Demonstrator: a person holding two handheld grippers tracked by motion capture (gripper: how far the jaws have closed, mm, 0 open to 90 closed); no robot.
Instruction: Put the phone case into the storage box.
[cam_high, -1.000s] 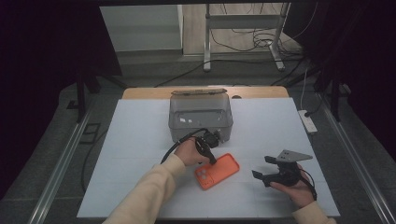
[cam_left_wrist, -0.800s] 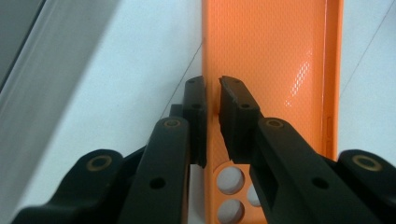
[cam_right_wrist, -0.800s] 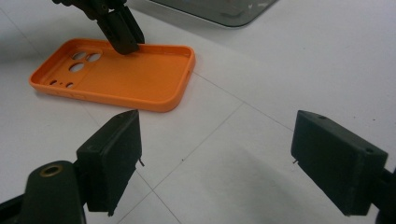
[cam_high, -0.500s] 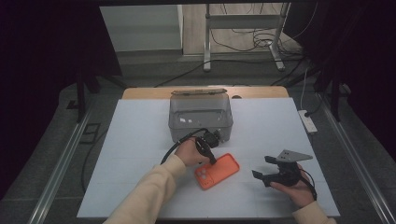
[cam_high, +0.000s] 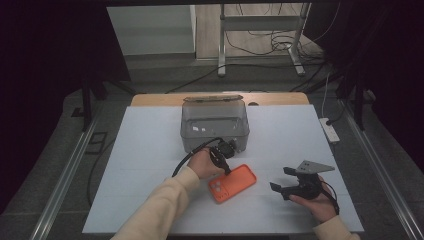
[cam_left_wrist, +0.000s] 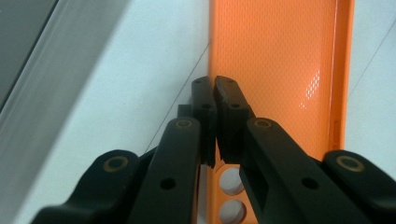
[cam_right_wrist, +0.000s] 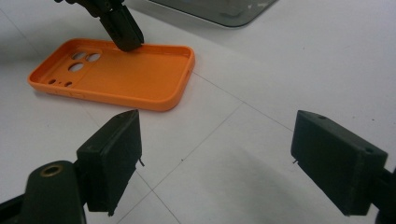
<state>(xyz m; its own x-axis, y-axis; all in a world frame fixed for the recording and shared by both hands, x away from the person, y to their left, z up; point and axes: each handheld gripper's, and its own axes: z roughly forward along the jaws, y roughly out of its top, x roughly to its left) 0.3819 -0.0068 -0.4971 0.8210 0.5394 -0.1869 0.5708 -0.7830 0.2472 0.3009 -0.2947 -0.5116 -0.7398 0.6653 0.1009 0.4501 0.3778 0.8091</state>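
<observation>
Now the left gripper (cam_high: 223, 159) has just been closing, and its fingers (cam_left_wrist: 204, 100) are clamped on the long edge of the orange case (cam_high: 232, 183); the case lies open side up on the white worktop (cam_high: 145, 150), just in front of the clear box (cam_high: 214, 125). Off to the right, well apart from the case, the right gripper (cam_high: 287, 184) rests in the hand with its fingers (cam_right_wrist: 112, 154) spread wide, grasping nothing.

Clear bin (cam_high: 215, 125) just behind case (cam_high: 232, 183)
</observation>
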